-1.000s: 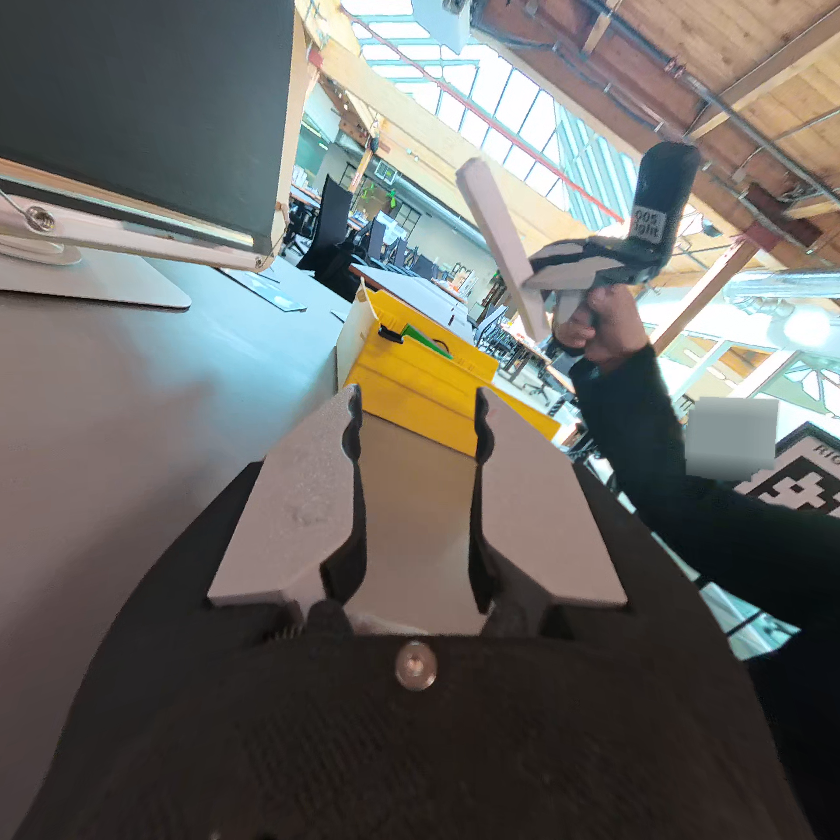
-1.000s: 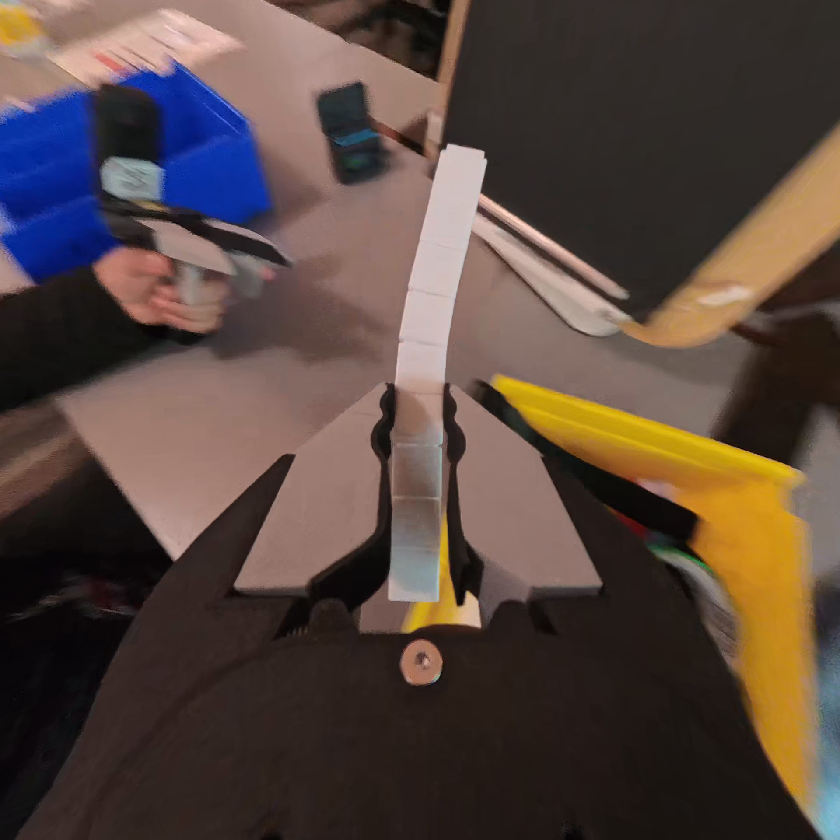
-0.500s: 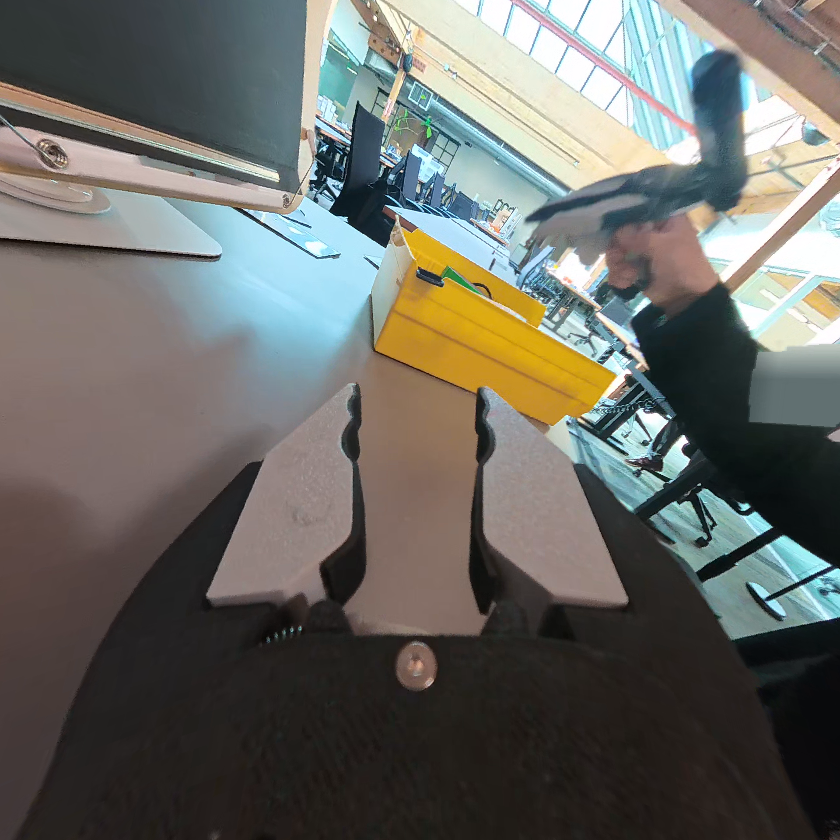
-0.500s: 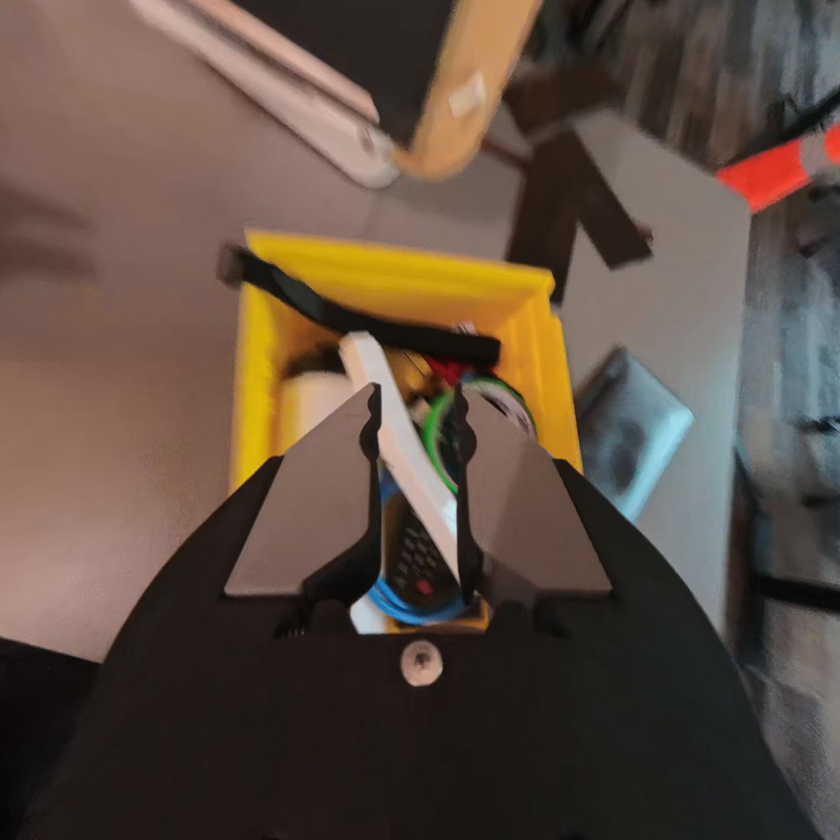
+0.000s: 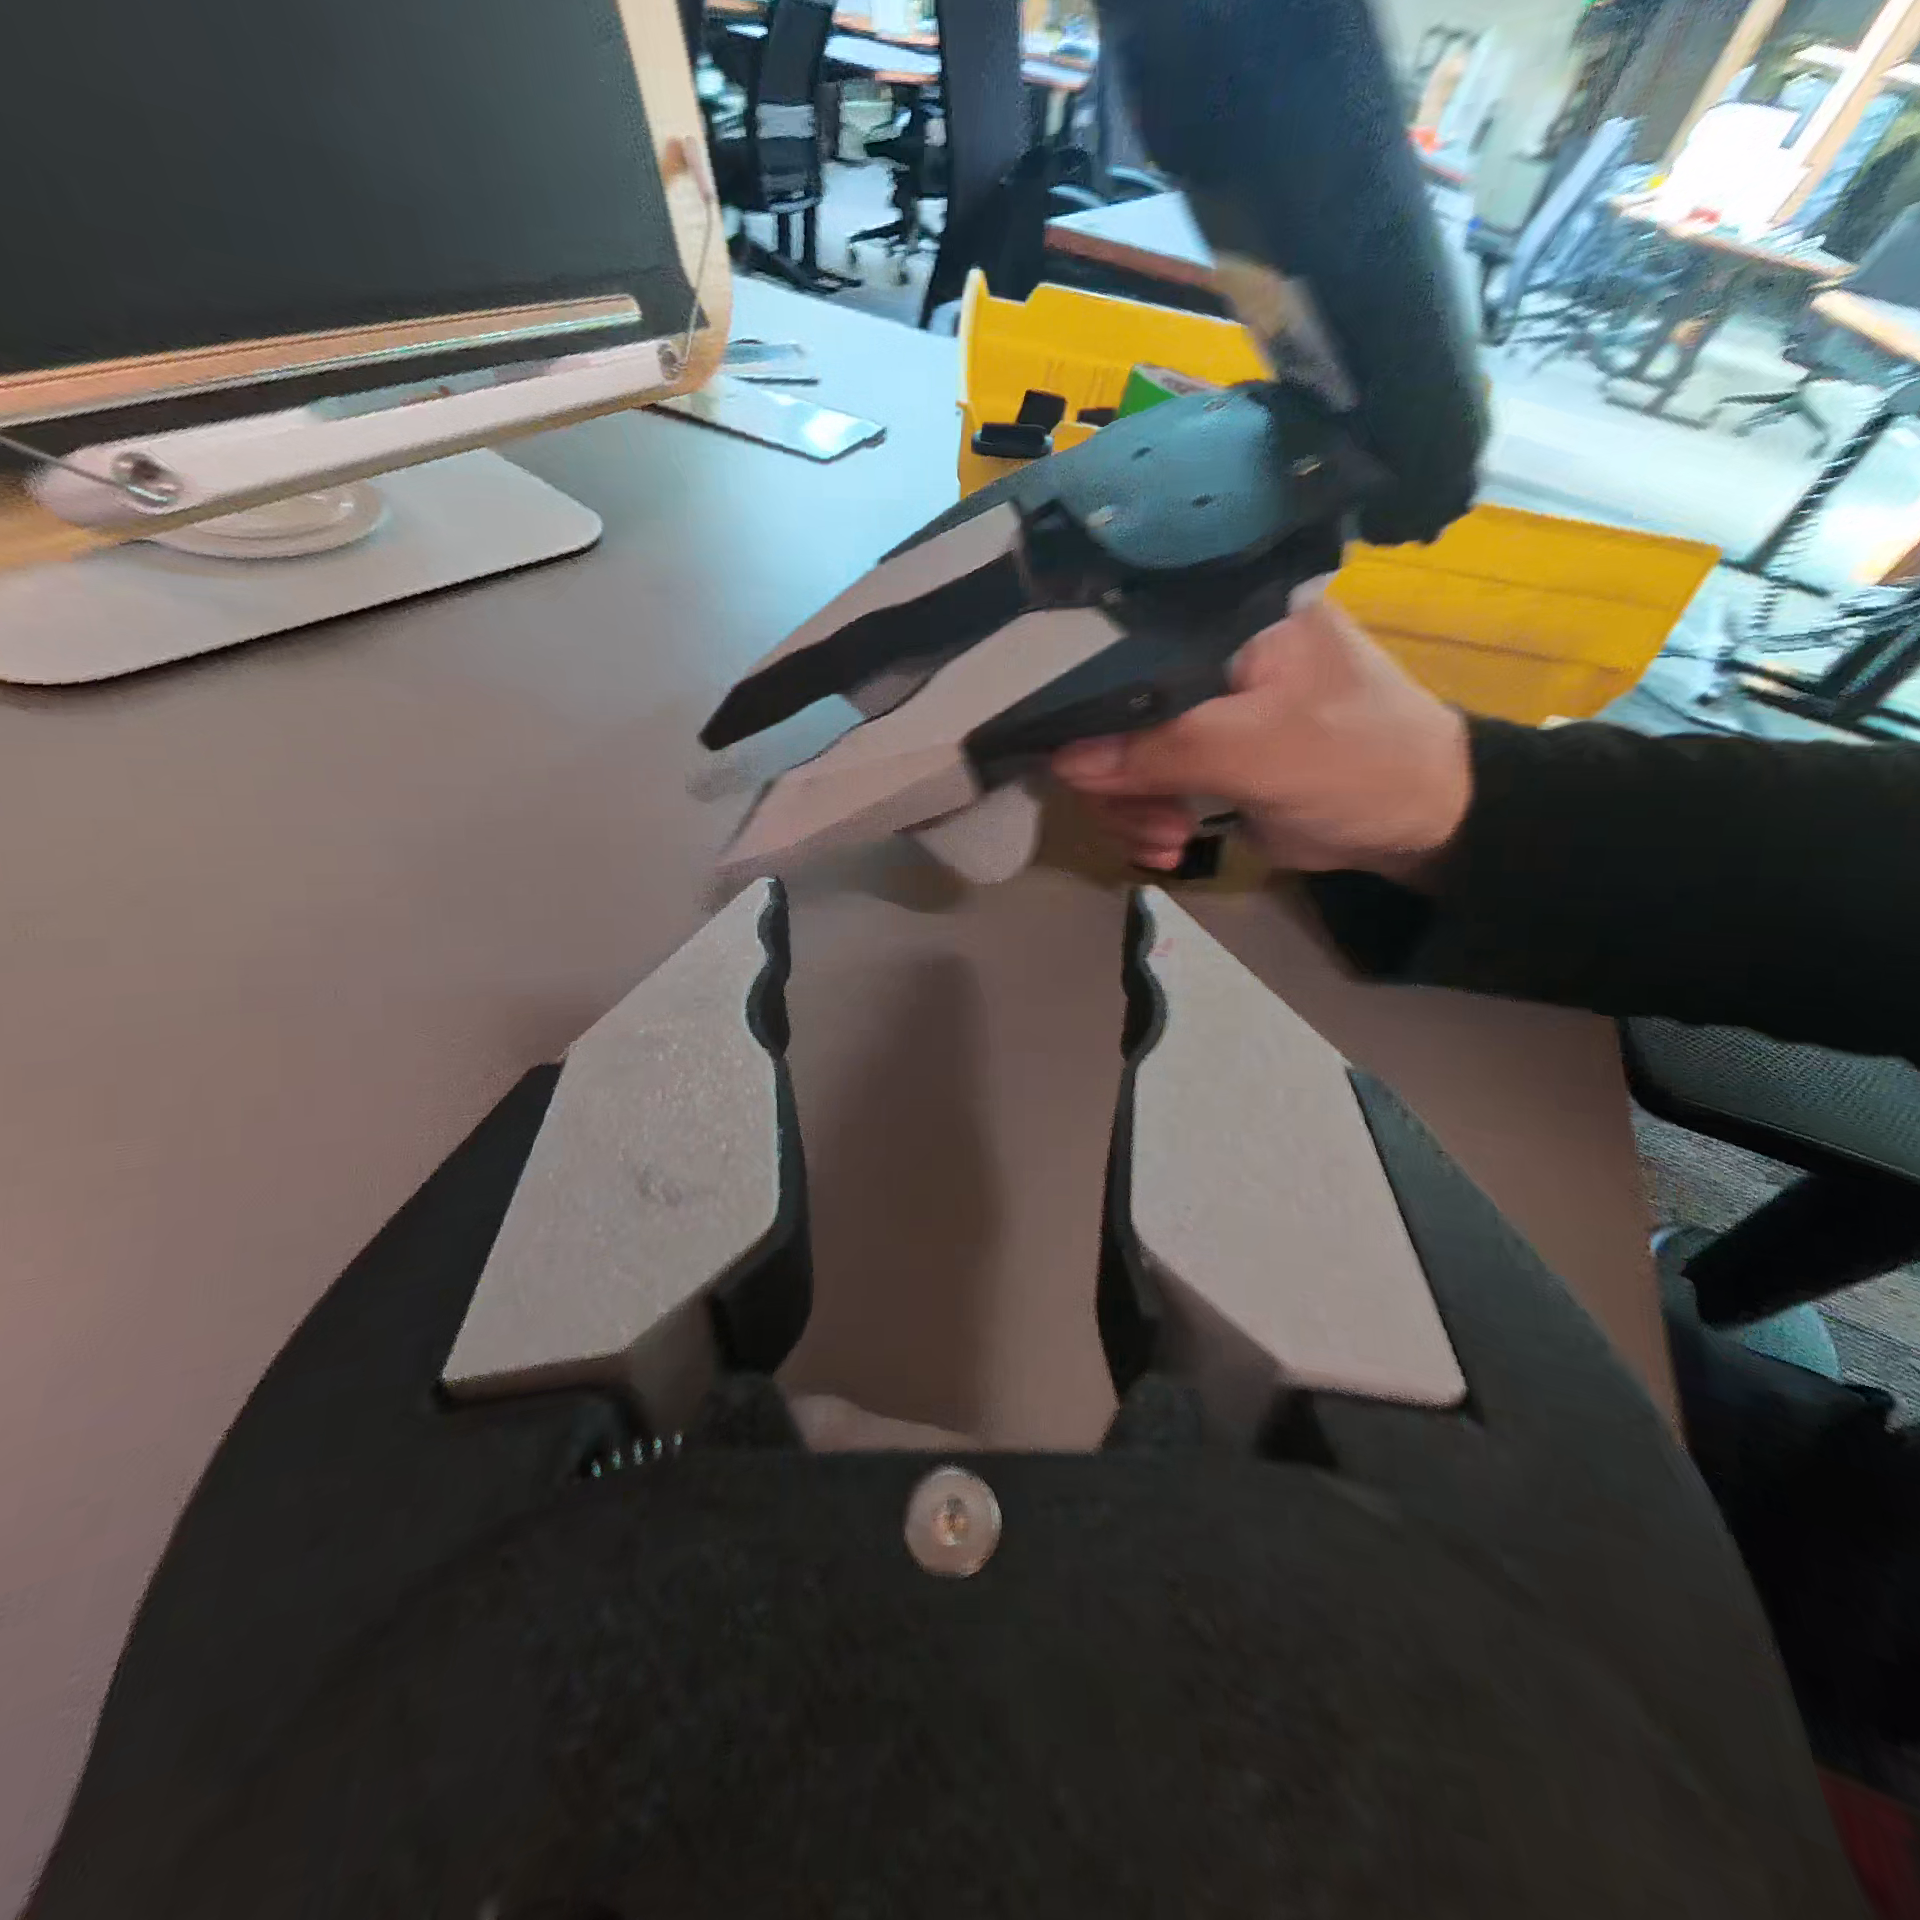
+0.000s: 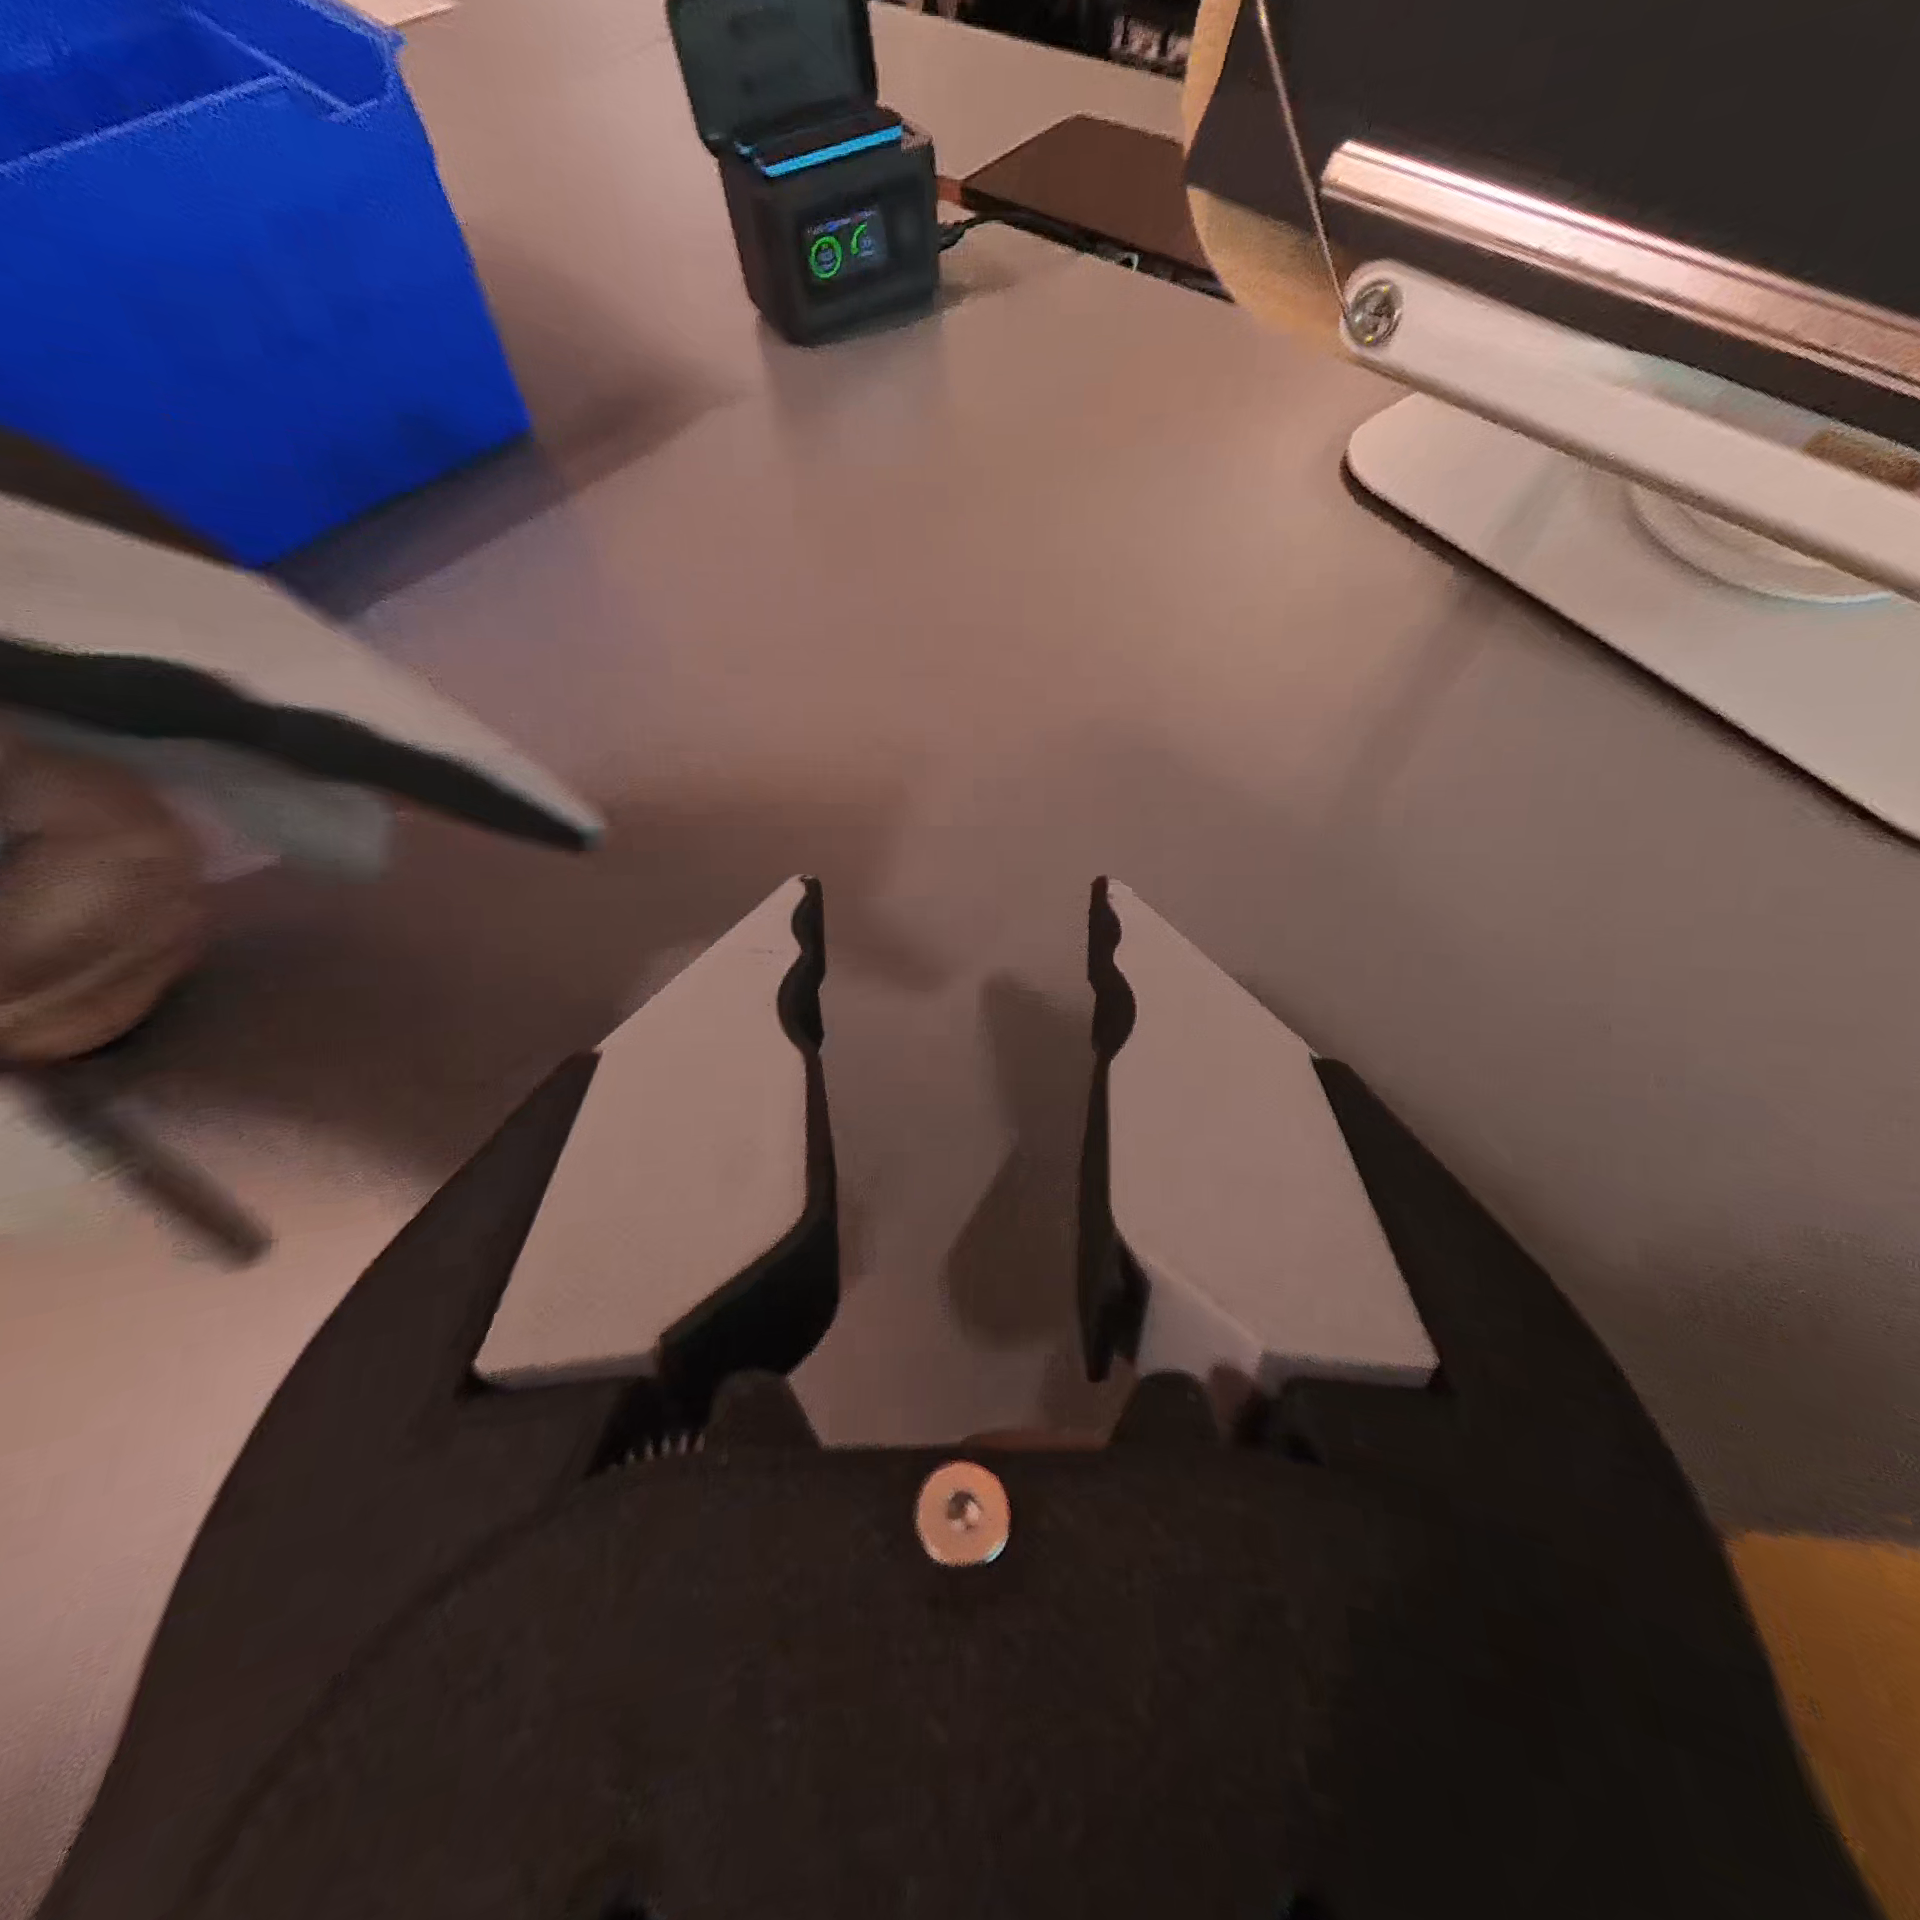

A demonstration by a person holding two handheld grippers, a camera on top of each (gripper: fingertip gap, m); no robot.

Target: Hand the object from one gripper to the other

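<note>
Honestly, we can't spot the object anywhere right now, so where it sits is a cannot-tell. Same goes for whether it's stiff or floppy and where we'd pinch it. The left claw is spread wide and empty. The right claw gapes too, nothing in it. Both hover over the smooth grey-brown desk in front of the monitor. A hard plastic yellow bin sits right of the monitor, a blue bin left of it.
</note>
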